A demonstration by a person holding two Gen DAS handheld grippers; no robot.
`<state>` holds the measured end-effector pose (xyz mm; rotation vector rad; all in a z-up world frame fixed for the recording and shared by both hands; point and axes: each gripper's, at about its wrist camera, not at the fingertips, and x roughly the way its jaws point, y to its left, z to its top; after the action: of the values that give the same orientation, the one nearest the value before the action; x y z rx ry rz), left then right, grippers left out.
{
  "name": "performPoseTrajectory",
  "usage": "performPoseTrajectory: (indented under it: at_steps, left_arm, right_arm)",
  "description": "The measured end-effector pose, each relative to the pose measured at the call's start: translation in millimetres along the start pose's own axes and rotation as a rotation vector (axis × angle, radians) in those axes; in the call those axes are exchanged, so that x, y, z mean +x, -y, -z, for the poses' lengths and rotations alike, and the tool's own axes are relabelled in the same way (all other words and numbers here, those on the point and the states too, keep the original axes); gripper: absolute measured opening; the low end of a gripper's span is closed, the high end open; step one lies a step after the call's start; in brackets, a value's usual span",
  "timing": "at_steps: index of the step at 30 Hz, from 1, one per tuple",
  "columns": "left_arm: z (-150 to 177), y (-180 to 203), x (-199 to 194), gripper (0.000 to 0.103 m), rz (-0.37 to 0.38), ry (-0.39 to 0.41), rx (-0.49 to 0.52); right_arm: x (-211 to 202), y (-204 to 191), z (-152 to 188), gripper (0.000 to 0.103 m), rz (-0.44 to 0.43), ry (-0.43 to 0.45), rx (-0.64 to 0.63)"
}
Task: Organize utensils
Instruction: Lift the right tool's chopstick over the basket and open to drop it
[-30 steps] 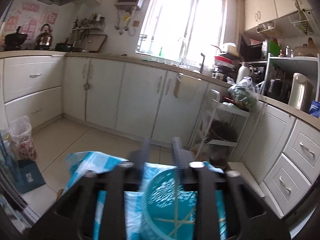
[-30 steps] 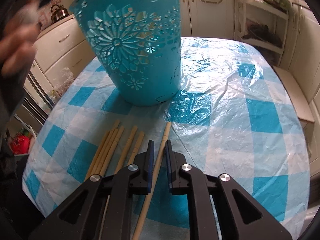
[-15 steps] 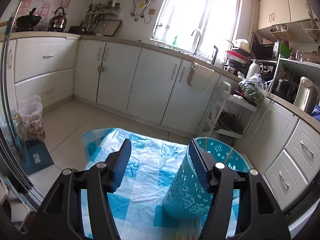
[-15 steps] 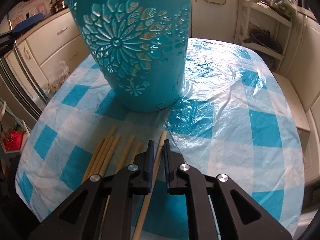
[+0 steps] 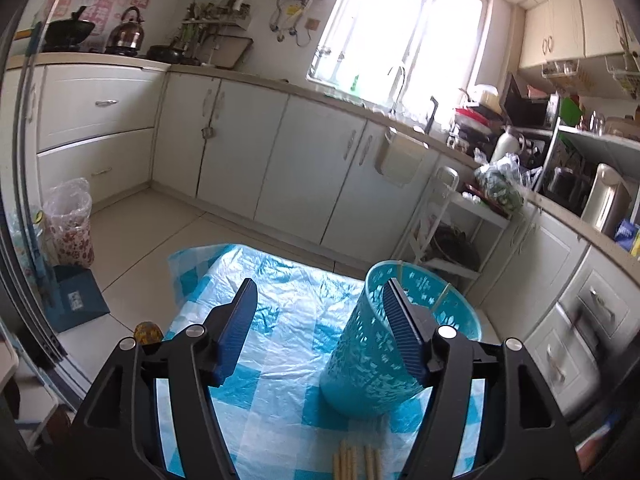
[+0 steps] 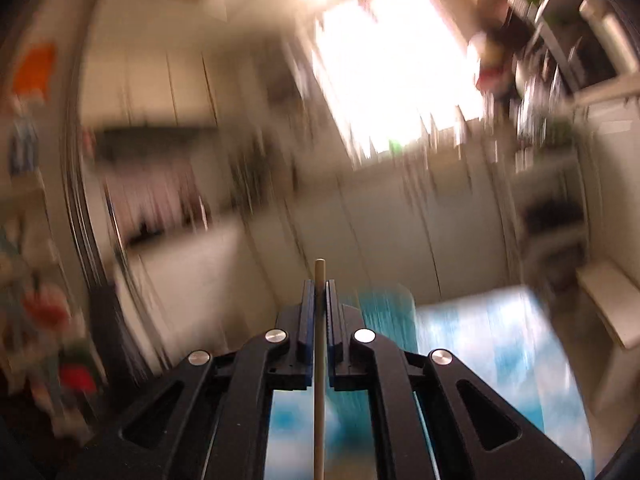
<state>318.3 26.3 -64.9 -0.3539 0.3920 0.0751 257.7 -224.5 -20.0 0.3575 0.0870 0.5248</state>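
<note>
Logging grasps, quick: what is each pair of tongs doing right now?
Left tongs: open, holding nothing, above the blue checked table beside the teal holder.
Right tongs: closed on one chopstick.

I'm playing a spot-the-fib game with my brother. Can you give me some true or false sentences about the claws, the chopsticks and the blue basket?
1. The right claw is shut on a chopstick. True.
2. The left claw is squeezing the blue basket. False: it is wide open, holding nothing.
3. The blue basket lies tipped over. False: it stands upright on the checked tablecloth.
4. Some loose chopsticks lie on the tablecloth near the basket. True.
5. The basket is red. False: it is blue.
</note>
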Motion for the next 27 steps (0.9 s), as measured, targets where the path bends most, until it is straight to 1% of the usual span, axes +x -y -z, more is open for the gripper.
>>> performPoseTrajectory:
  at_steps: [3,4,5,7,9,12,14,17,20,22,23,25,27]
  left_arm:
    - [-5.9,3.4,-12.2,0.062,-0.009,0.056,-0.023]
    - [-8.1,4.2,-16.0,0.063,-0.013,0.076,-0.029]
    - [-9.9,5.1,-21.2,0.063,-0.019,0.103,-0.036]
    - [-12.7,5.0,-26.2,0.064,-0.027,0.128,-0.051]
    - [-15.1,5.2,-28.3,0.065,-0.028,0.142,-0.060]
    - [-16.3,6.7,-26.7,0.065,-0.026,0.140,-0.057]
    - [-15.7,7.9,-23.2,0.065,-0.025,0.131,-0.057]
    - [-12.6,8.5,-20.9,0.065,-0.023,0.121,-0.049]
    - [-8.9,9.6,-18.1,0.065,-0.023,0.105,-0.046]
    - [-6.9,10.6,-16.5,0.065,-0.022,0.091,-0.041]
    - [-6.0,11.8,-16.0,0.065,-0.022,0.086,-0.037]
    - [-3.6,14.0,-16.0,0.066,-0.022,0.072,-0.023]
    - [-2.0,16.5,-16.8,0.068,-0.026,0.062,-0.009]
  right_arm:
    - [8.6,-6.7,-24.2,0.006,0.027,0.208,0.014]
    - [13.1,-4.7,-27.6,0.006,0.037,0.244,0.029]
    - [19.7,-1.4,-29.3,0.006,0.052,0.271,0.047]
    - [34.4,10.1,-26.3,0.006,0.087,0.301,0.098]
    - [41.1,20.7,-19.5,0.006,0.118,0.307,0.140]
    - [61.1,39.1,-3.1,0.006,0.164,0.285,0.166]
    - [69.1,43.6,5.3,0.006,0.173,0.255,0.159]
    - [80.2,43.7,20.1,0.007,0.163,0.166,0.135]
    - [77.9,37.9,34.2,0.008,0.144,0.079,0.095]
    - [76.0,34.9,41.4,0.008,0.147,0.035,0.073]
    - [75.2,34.4,44.1,0.009,0.144,0.007,0.066]
    - [72.3,35.0,46.5,0.020,0.148,-0.038,0.063]
    - [67.5,32.7,47.2,0.023,0.144,-0.073,0.054]
